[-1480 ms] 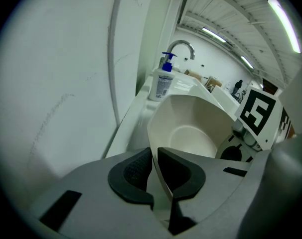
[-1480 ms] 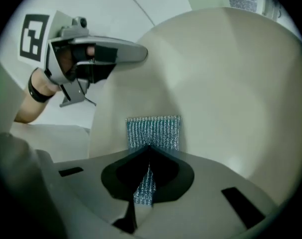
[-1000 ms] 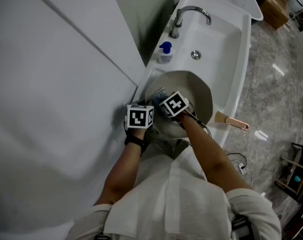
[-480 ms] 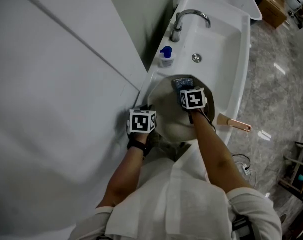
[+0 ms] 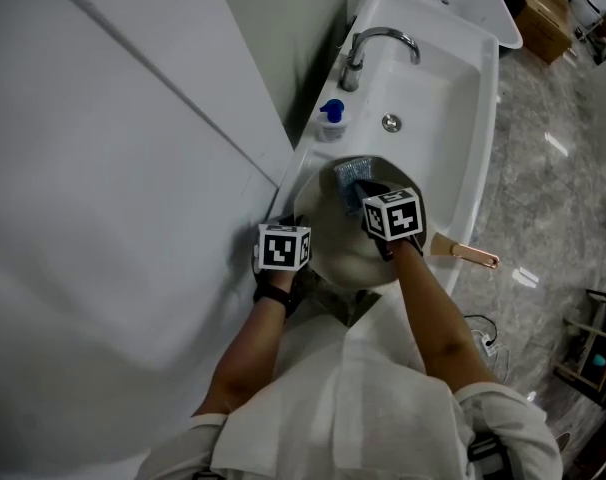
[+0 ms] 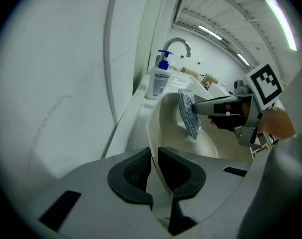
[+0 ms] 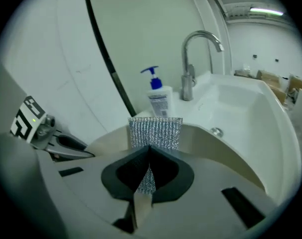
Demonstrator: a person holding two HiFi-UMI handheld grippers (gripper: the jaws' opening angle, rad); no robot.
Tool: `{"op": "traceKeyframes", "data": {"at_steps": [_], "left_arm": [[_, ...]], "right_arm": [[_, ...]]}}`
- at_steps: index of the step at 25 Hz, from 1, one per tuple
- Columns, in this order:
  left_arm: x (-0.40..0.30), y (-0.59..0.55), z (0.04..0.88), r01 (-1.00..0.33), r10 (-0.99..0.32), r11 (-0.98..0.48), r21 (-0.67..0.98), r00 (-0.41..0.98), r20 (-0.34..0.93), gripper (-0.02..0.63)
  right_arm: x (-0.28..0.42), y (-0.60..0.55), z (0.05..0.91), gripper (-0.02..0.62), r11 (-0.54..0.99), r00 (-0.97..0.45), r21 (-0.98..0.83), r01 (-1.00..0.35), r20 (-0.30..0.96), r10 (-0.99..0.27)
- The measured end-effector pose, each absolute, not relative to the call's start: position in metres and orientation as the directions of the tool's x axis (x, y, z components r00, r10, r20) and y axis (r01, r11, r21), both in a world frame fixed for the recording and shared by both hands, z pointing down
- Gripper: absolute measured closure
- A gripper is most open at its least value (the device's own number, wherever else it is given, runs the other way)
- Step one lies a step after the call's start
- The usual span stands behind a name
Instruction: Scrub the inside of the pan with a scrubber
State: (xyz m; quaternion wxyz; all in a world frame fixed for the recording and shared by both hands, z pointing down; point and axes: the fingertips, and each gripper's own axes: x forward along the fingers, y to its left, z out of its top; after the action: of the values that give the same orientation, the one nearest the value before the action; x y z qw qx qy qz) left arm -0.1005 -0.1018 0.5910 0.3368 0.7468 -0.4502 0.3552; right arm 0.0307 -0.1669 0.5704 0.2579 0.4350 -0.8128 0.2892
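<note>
At the 6 o'clock end of the white sink (image 5: 453,98), a cream pan (image 5: 335,240) is seated, its handle (image 5: 465,252) pointing toward 4 o'clock. Its rim at 8 o'clock is pinched between the narrowly set jaws of the left gripper (image 6: 153,168). A silvery mesh scrubber (image 7: 155,132) is clamped in the right gripper (image 7: 148,158) and held inside the pan near its 12 o'clock wall.

No word or number can be read anywhere. The soap bottle (image 7: 160,101) carries a label (pale, below the blue pump), but its print is too small to make out.
</note>
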Motion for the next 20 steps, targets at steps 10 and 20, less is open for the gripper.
{"op": "traceKeyframes", "data": {"at_steps": [10, 20], "left_arm": [[-0.100, -0.101, 0.590, -0.911, -0.454, -0.370, 0.181, 0.347, 0.821, 0.554], [-0.100, -0.097, 0.590, -0.907, -0.469, -0.371, 0.198, 0.367, 0.803, 0.552]], "right_arm": [[-0.106, -0.147, 0.538, 0.581, 0.836, -0.654, -0.094, -0.540, 0.673, -0.346], [-0.033, -0.214, 0.542, 0.581, 0.665, -0.459, 0.015, -0.747, 0.712, -0.531]]}}
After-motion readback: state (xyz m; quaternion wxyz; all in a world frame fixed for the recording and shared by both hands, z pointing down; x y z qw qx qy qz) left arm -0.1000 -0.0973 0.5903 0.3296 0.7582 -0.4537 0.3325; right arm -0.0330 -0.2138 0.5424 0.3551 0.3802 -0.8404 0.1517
